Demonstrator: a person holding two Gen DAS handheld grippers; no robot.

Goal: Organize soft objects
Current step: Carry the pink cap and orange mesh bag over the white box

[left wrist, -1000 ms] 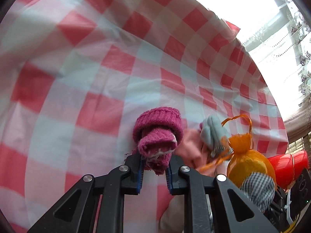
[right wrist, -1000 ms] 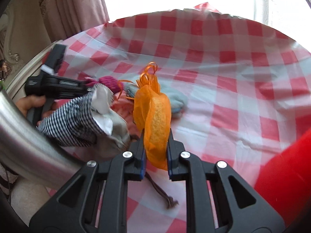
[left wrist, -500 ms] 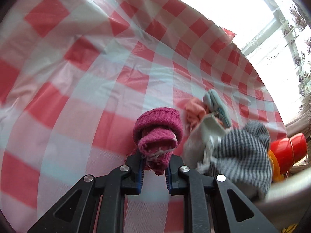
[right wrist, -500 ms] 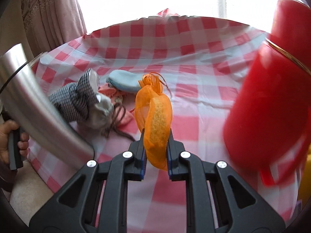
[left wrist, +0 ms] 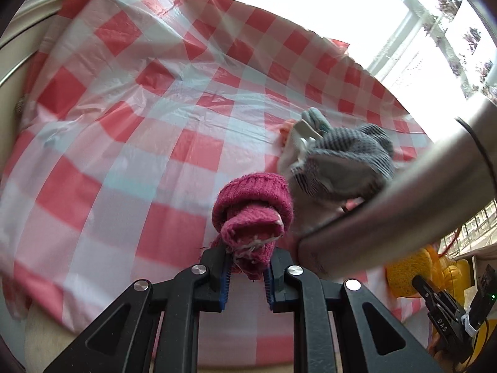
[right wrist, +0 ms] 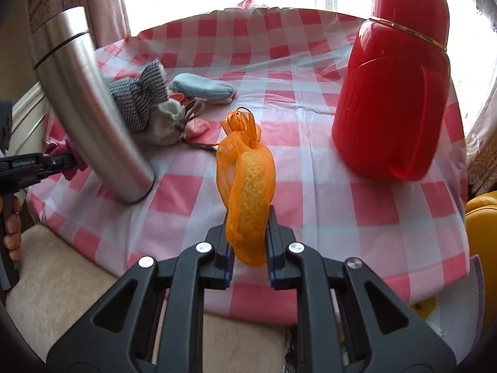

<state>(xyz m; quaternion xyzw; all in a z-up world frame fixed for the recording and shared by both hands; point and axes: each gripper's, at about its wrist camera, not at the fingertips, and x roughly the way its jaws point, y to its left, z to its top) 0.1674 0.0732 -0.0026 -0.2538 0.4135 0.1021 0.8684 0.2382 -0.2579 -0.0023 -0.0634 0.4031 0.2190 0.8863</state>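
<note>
ribbed magenta knit sock (left wrist: 253,214), rolled

A table covered by a red-and-white checked cloth (right wrist: 310,192); a steel flask (right wrist: 80,99), red jug (right wrist: 394,93) and heaped fabric pouches (right wrist: 149,108) are seen on it.

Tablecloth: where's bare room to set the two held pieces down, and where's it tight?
Free: the checked tablecloth left of the steel flask, and the strip between flask and red jug. Crowded: the pile of soft items behind the flask.
</note>
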